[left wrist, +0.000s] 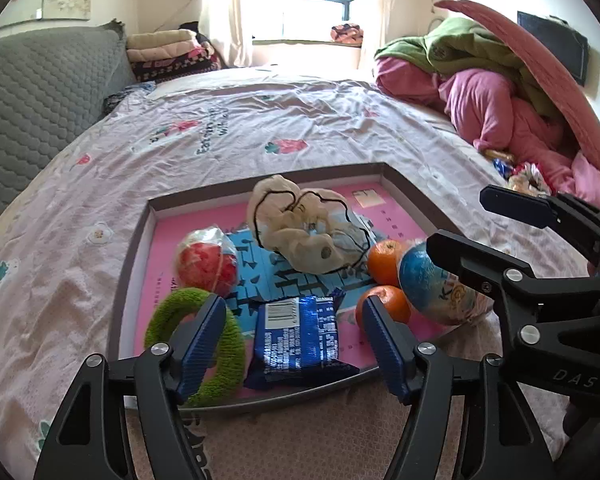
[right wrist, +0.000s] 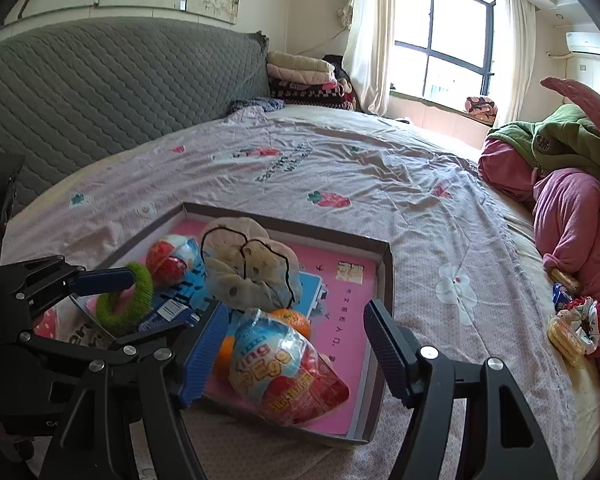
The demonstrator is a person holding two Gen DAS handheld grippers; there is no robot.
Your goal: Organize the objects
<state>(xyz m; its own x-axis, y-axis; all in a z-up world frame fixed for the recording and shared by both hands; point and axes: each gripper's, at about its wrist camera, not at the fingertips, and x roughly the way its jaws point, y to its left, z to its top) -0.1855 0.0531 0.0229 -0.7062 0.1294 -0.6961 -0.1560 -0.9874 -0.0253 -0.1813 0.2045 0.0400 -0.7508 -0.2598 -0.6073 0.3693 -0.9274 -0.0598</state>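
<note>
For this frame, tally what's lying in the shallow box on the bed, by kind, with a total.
Oranges: 2
Wrapped toy eggs: 2, one by the oranges, one at the far side
Green fuzzy ring: 1
Blue snack packet: 1
Beige cloth bundle with black cord: 1
Total: 7

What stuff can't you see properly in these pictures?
- Green ring, left wrist view: near side hidden behind the left gripper's finger.
- Oranges, right wrist view: mostly covered by the egg toy.
- Snacks beside the pink bedding: too small to identify.
- Tray print: unreadable.
</note>
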